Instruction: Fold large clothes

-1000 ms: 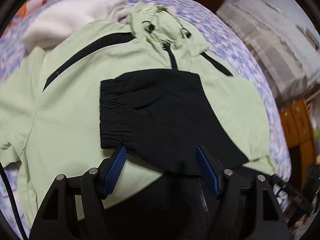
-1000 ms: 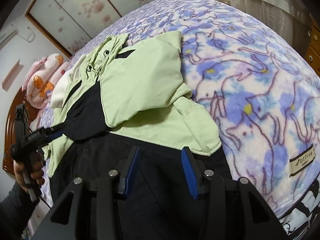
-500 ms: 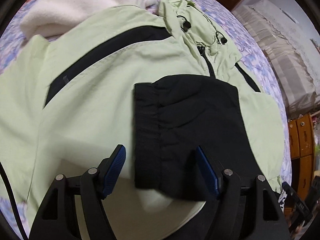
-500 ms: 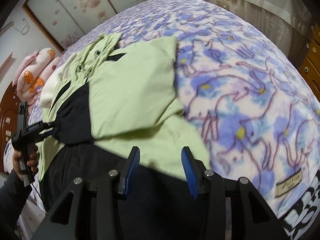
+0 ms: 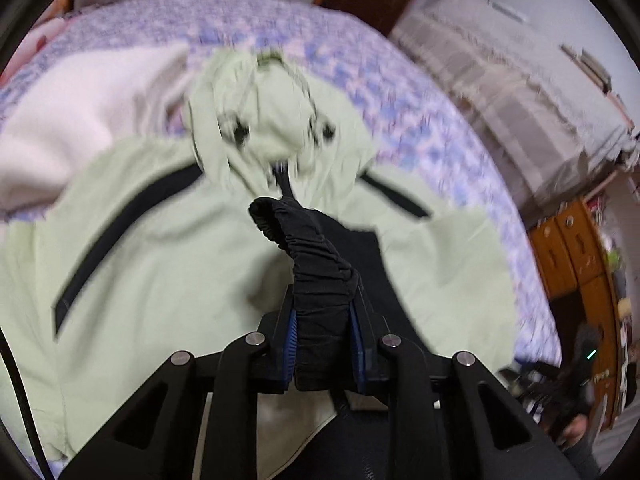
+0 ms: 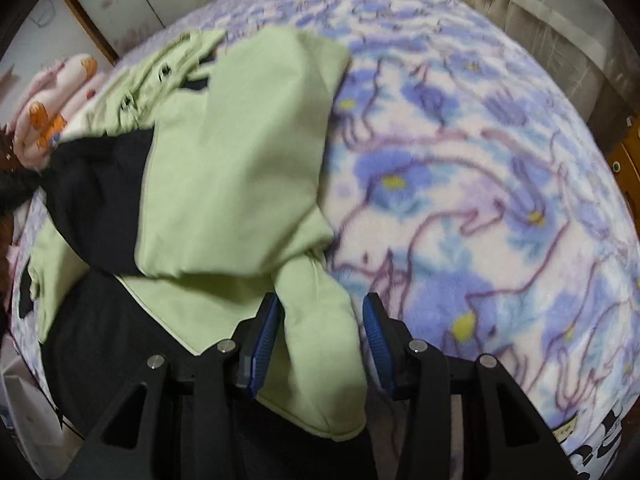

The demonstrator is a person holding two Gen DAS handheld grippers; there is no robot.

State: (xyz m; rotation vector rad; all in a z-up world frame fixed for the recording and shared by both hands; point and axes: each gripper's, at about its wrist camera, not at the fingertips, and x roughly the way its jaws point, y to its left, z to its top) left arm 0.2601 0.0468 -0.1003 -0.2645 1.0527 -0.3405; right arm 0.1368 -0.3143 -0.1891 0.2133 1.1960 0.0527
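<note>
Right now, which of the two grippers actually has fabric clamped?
The left gripper: its fingers are pinched on the jacket's black elastic cuff. The right gripper stands open, light green fabric loose between its fingers.

We see a purple floral blanket [image 6: 460,168] covering the bed, a white fleece garment [image 5: 80,120] at ten o'clock, wooden drawers [image 5: 576,248] at three o'clock, and pink pillows [image 6: 52,96].

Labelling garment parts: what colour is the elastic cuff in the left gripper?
Black cuff; clearest in the left wrist view.
</note>
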